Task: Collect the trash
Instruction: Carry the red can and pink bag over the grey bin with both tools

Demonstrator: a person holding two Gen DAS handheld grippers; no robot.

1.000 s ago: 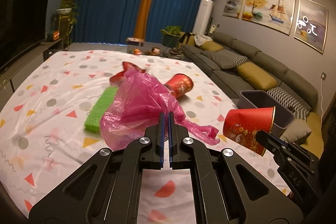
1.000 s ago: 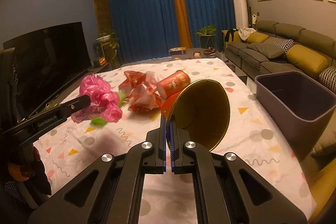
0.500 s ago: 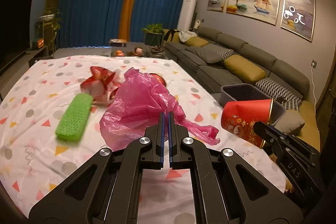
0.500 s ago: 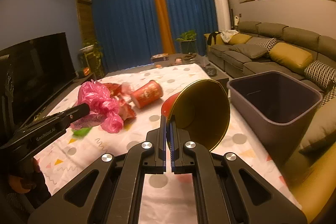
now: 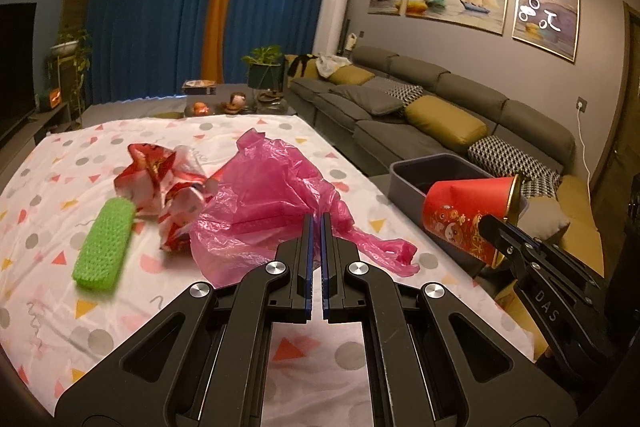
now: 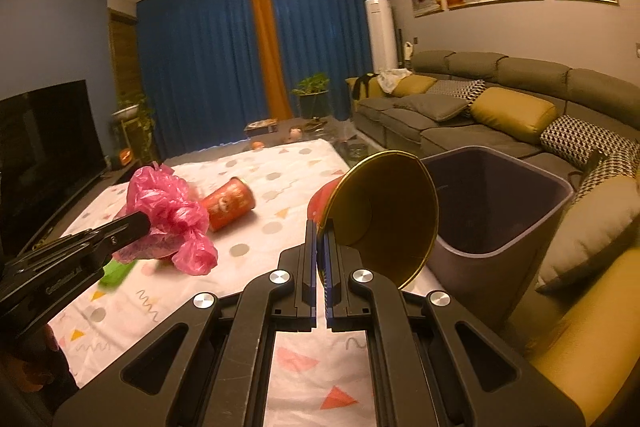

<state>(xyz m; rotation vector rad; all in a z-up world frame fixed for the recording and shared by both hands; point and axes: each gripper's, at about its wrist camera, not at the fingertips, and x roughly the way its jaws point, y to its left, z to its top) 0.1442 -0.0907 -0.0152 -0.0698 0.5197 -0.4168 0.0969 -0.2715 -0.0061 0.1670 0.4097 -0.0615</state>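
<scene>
Two pieces of trash are in carry at once, so the step in hand looks like the delivery to the bin. Largest in play is the table (image 5: 60,163) under its dotted white cloth, with the grey trash bin (image 6: 532,227) just off its right edge, beside the sofa (image 5: 460,107). The left hand-held gripper (image 5: 316,223) has its jaws pressed together on the pink plastic bag (image 5: 264,199), which hangs above the cloth. The right hand-held gripper (image 6: 321,231) pinches the rim of the red paper cup (image 6: 384,211), its gold mouth turned toward the camera and just short of the bin's near wall. On the table lie crumpled red-and-white wrappers (image 5: 160,179), a green scrubber (image 5: 104,243) and a second red cup (image 6: 230,201). The next move likely calls for bringing the cup over the bin's opening before parting the jaws, then swinging the bag across after it.
</scene>
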